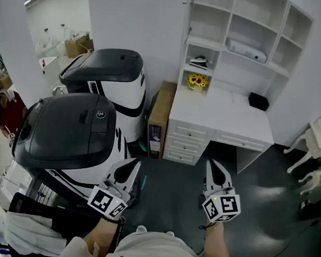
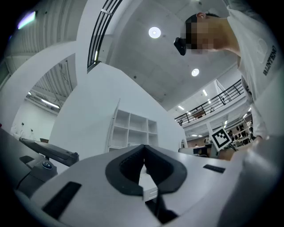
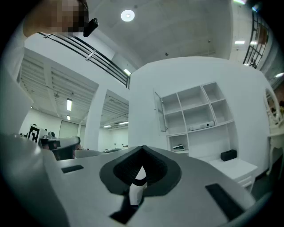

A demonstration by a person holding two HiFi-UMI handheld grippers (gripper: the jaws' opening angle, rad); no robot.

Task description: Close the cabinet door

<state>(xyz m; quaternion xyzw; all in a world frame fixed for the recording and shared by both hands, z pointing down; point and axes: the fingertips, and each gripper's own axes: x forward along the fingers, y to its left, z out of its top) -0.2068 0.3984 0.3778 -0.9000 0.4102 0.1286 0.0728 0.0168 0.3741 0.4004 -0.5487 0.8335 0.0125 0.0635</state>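
The job has not really started. The cabinet door (image 3: 159, 111) still stands open, swung out from the top left corner of the white shelf unit (image 1: 244, 26). It is far ahead of both grippers and higher up than they are, and nothing touches it. The left gripper (image 1: 134, 162) has its jaws squeezed together and holds nothing. The right gripper (image 1: 212, 163) is the same, closed up and empty. What is left is to walk up, reach the door and push it closed. The right gripper view shows the open door best, up and a little to the right of its jaws. The head view shows only its thin edge, but also the desk (image 1: 224, 111) and the sunflowers (image 1: 197, 80) ahead, and big black and white machines (image 1: 70, 128) beside the left gripper.
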